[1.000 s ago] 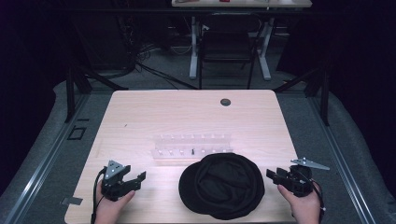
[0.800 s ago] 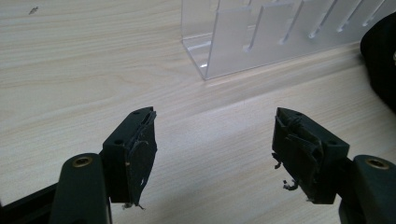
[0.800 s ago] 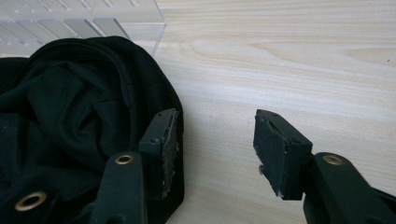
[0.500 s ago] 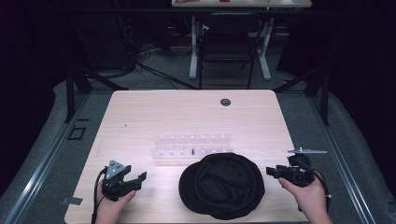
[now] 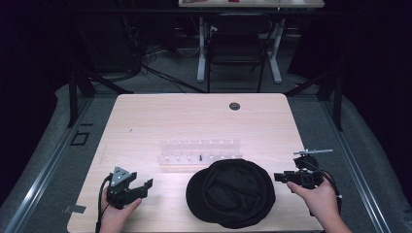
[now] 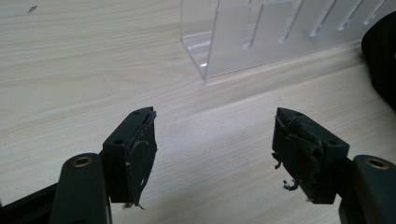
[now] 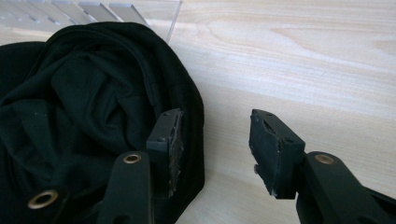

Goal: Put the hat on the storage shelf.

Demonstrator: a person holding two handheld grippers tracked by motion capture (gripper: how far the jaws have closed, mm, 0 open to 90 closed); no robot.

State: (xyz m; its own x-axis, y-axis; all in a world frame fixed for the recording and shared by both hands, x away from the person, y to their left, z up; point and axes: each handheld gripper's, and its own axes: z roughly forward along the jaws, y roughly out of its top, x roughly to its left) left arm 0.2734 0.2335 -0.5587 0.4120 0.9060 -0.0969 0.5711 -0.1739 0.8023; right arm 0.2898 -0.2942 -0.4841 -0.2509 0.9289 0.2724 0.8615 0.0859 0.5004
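The room around me is dark, and my light wooden counter (image 5: 160,121) stands in the middle of it. A black hat (image 5: 231,192) lies on the near part of the counter, and a clear plastic rack (image 5: 200,151) stands just behind it.

A second ago my right gripper (image 5: 281,177) sat lower, by the near right corner. Now it has come up a little and sits a bit farther out from the hat. My right hand (image 5: 318,199) holds it. My left gripper (image 5: 144,186) has stayed in the same spot, held in my left hand (image 5: 116,216). The hat has not moved.

My right gripper is open wide. It points at the hat from the side. In the right gripper view, the hat's edge (image 7: 198,116) lies right under one jaw, and bare counter shows between the two jaws. I cannot tell if that jaw touches the cloth. The end of the rack is just past the hat.

My left gripper is open wide too, with nothing in it. It hangs low over bare wood. The hat is off to one side of it, apart from it. In the left gripper view, the rack's end (image 6: 243,42) is ahead of the jaws, and a bit of the hat shows at the far right edge.
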